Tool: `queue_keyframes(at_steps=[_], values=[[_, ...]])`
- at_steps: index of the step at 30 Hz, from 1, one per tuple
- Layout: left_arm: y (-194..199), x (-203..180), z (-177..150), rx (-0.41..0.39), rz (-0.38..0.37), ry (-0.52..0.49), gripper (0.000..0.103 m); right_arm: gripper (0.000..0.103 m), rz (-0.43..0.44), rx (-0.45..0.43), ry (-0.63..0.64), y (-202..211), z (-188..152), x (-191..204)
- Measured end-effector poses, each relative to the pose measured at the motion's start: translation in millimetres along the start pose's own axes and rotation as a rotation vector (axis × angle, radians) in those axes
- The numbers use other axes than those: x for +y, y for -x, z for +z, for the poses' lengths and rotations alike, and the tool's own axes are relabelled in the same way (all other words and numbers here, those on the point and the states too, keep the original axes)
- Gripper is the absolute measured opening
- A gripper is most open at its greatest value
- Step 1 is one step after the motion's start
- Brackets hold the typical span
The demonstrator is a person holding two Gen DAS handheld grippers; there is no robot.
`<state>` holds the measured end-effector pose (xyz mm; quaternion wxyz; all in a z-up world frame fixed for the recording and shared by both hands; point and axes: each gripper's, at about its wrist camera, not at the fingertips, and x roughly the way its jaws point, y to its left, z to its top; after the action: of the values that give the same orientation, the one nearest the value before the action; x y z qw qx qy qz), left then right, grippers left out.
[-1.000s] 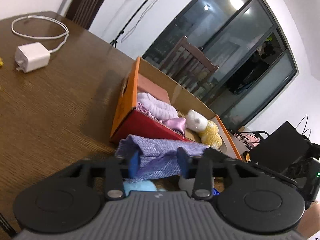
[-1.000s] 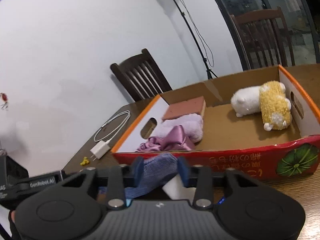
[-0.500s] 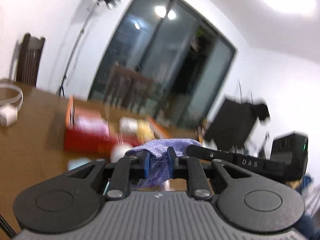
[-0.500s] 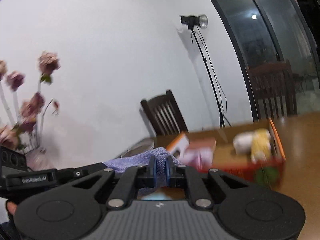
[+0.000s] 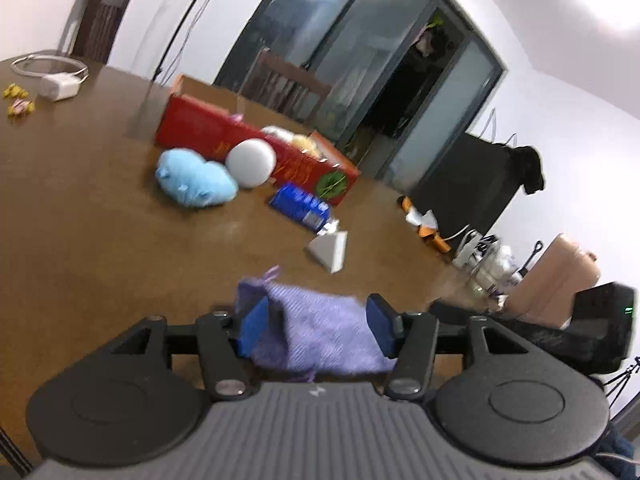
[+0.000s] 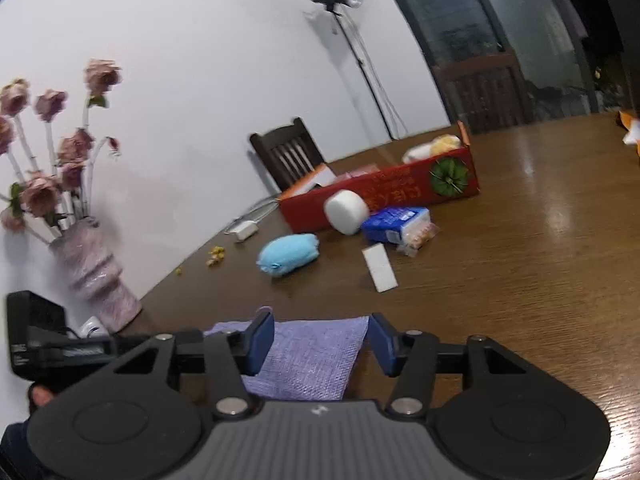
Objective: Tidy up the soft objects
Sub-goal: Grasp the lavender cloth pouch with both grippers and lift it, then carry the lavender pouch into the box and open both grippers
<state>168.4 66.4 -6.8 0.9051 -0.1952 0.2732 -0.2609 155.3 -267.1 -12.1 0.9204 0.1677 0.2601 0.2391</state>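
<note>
A purple woven cloth (image 5: 320,332) lies flat on the brown table, near me. My left gripper (image 5: 316,316) straddles one end of it. Its jaws are opening and the blue pads stand apart from the fabric. My right gripper (image 6: 320,326) straddles the other end of the cloth (image 6: 308,356). Its jaws are opening too, without pressing. Farther off stands the red cardboard box (image 5: 192,128), with plush toys (image 6: 436,146) inside. A light blue plush (image 5: 196,178) and a white round cushion (image 5: 251,158) rest against its front.
A blue snack packet (image 5: 300,202) and a white folded card (image 5: 330,250) lie between the box and the cloth. A charger with cable (image 5: 58,88) sits at the far left. A vase of flowers (image 6: 96,272) stands at the table's left edge. Chairs ring the table.
Both grippers drew back from the box with the purple cloth pinched between them. Now both sets of jaws have spread and the cloth rests on the table.
</note>
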Motion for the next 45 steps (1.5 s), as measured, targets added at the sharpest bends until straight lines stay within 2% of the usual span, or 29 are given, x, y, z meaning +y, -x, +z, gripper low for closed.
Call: queue_keyframes(at_steps=[4,7,8,9,11,16,20,22,23,24,26,30,33,35,39,42,45], values=[[-20,-3,3,0.031,0.000,0.040,0.057,0.052,-0.022,0.038,-0.005,-28,-1,1],[-32,-7,1,0.056,-0.023,0.044,0.057,0.052,-0.088,0.064,0.036,-45,-4,5],[-36,-9,1,0.060,-0.027,0.037,0.053,0.052,-0.096,0.071,0.045,-48,-4,5],[-39,-8,-1,0.065,-0.029,0.034,0.041,0.051,-0.106,0.079,0.053,-52,-5,5],[-48,-5,-3,0.098,-0.021,0.037,0.023,0.049,-0.142,0.079,0.085,-56,-5,7],[-51,3,-11,0.131,-0.060,0.079,0.020,0.048,-0.246,0.086,0.190,-56,-11,17],[-52,1,-12,0.133,-0.073,0.080,0.020,0.047,-0.242,0.077,0.186,-51,-14,11],[-55,-1,-9,0.138,-0.085,0.077,0.017,0.032,-0.234,0.084,0.194,-52,-12,10],[-56,-3,-7,0.132,-0.089,0.068,0.016,0.012,-0.231,0.087,0.197,-53,-11,10],[-56,-4,-5,0.126,-0.097,0.059,0.015,0.007,-0.226,0.086,0.188,-54,-10,7],[-52,-7,4,0.096,-0.126,0.041,0.014,0.007,-0.168,0.078,0.105,-51,-2,-6],[-50,-6,29,0.032,-0.196,0.041,0.011,0.005,-0.051,0.019,-0.053,-41,27,-32],[-60,-9,52,-0.010,-0.221,0.029,0.011,0.004,0.008,-0.036,-0.091,-38,55,-42],[-72,-13,72,-0.021,-0.219,0.005,0.011,0.004,0.015,-0.062,-0.076,-42,75,-43],[-106,-26,130,-0.077,-0.176,-0.109,0.011,0.004,0.008,-0.132,0.022,-65,132,-43],[-142,-25,174,-0.080,-0.146,-0.126,0.011,0.004,-0.021,-0.158,0.079,-98,179,-50],[-188,-22,210,-0.050,-0.089,-0.145,0.012,0.004,-0.057,-0.130,0.128,-143,222,-61]])
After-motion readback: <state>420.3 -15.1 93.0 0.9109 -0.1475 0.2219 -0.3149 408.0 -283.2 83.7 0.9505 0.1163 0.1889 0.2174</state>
